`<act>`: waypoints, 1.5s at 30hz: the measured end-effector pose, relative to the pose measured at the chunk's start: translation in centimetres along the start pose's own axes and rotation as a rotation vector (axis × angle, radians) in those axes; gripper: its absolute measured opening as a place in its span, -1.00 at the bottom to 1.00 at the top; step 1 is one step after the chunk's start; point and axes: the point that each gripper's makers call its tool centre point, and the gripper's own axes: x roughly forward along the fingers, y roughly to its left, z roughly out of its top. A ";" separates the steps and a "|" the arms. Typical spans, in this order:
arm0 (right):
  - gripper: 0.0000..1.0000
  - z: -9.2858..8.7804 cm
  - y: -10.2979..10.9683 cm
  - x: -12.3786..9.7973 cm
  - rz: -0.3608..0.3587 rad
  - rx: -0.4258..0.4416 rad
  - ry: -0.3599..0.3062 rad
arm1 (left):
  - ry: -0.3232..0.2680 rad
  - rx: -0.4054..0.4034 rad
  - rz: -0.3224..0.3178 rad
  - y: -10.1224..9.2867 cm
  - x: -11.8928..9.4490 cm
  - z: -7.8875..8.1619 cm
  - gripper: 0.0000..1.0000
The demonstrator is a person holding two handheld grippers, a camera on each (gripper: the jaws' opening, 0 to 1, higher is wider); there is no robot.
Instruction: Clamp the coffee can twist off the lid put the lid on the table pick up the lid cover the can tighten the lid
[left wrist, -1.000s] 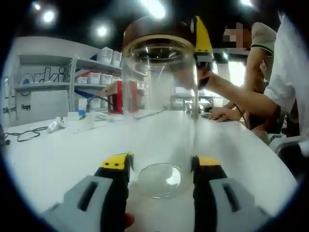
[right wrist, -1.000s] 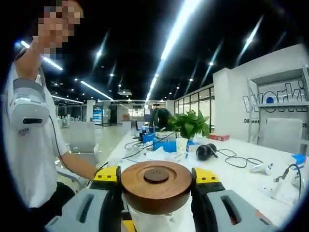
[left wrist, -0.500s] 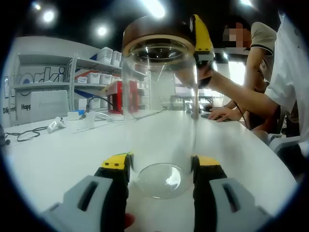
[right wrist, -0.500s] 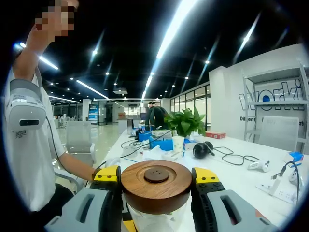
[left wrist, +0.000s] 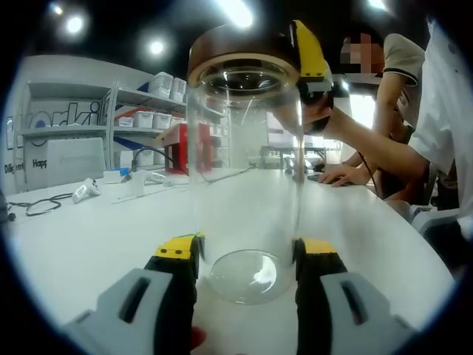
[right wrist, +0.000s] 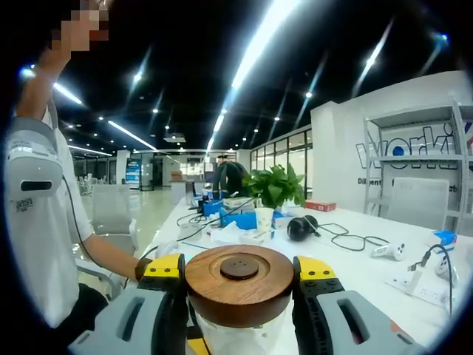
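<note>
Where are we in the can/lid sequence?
Done: left gripper clamps the base of the clear can on the table. In hand: right gripper grips the wooden lid, which sits on the can's mouth. Whether this is the loosening or the tightening pass, I cannot tell.

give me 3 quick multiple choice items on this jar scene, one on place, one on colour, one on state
1. Where does the left hand-held gripper hold the glass can?
A near its base
B at its rim
C by the lid

2. What colour is the lid?
A white
B brown wood
C blue

3. The right hand-held gripper is:
A open, away from the lid
B shut on the lid
C lying on the table

Answers: 1 A, its jaws flank the can's bottom; 2 B, wood grain shows; 3 B, both jaws press the lid's sides.
</note>
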 end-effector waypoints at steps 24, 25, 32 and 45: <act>0.04 0.0 -0.1 -0.3 -0.075 0.013 0.006 | 0.001 -0.001 -0.003 0.0 0.0 -0.1 -0.14; 0.04 0.0 -0.1 -0.3 -0.078 0.014 0.003 | 0.001 -0.002 -0.003 -0.1 0.0 -0.1 -0.14; 0.04 0.0 -0.2 -0.3 -0.117 0.018 0.000 | 0.002 -0.001 -0.003 -0.1 0.0 0.0 -0.14; 0.04 0.2 -0.2 -0.4 -0.169 0.016 -0.015 | 0.001 -0.001 -0.005 -0.2 0.1 0.0 -0.14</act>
